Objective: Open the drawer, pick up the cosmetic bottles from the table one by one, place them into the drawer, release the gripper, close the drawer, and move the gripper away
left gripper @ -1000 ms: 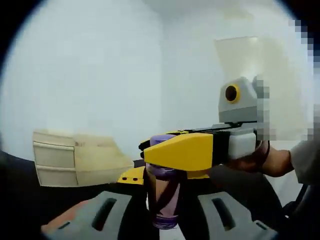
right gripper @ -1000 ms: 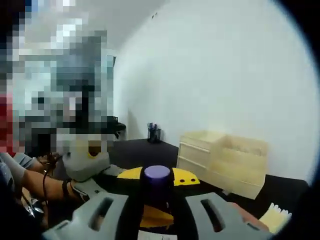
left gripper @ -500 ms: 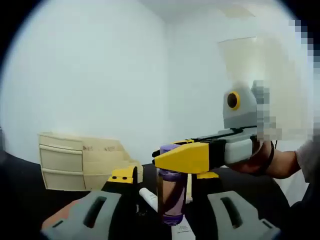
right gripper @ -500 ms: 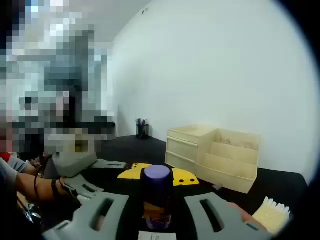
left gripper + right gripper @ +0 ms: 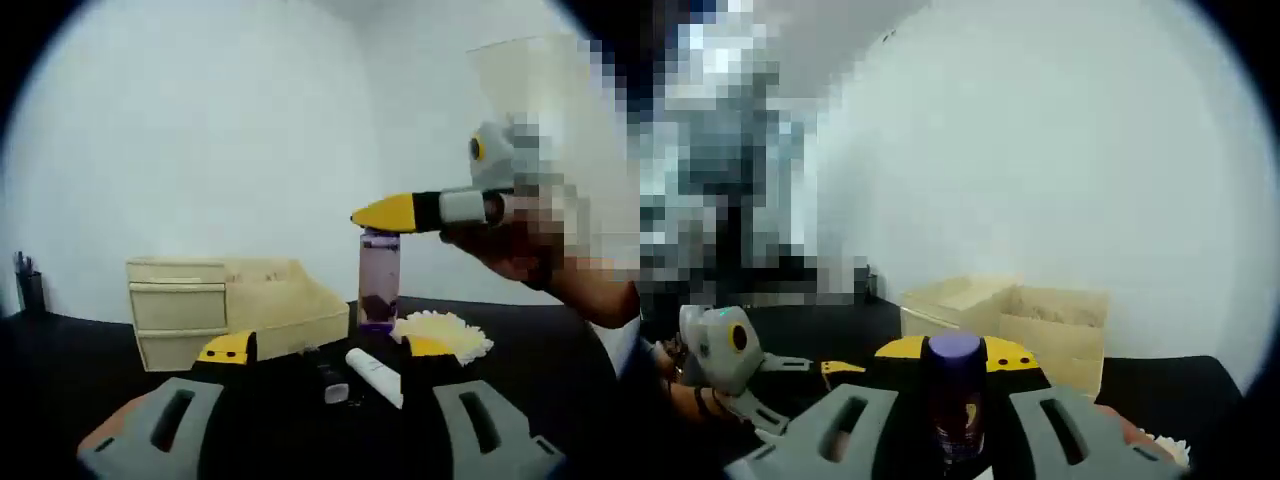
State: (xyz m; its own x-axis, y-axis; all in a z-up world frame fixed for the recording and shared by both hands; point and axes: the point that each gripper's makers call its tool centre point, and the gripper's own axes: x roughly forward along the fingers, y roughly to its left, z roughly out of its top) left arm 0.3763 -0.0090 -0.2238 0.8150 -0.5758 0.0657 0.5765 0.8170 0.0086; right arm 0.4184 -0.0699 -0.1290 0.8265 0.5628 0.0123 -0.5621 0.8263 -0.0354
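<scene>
Bottle (image 5: pixel 955 400) stands upright, clamped between the right gripper (image 5: pixel 952 425) jaws; drawer unit (image 5: pixel 1005 325) lies ahead. Left gripper (image 5: pixel 322 352) gapes empty.

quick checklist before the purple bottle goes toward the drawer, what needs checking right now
1. Grip on the purple-capped bottle: ok. The right claw is shut on it near the cap.
2. Bottle clear of the table: ok. In the left gripper view it appears lifted, upright.
3. Drawer open on the wooden organizer: not ok. Both drawer fronts look flush, closed.
4. Left claw free to pull the drawer: ok. It is open and holds nothing.
5. Path along the table: cannot tell. A white tube and a small dark item lie before the left claw.
</scene>
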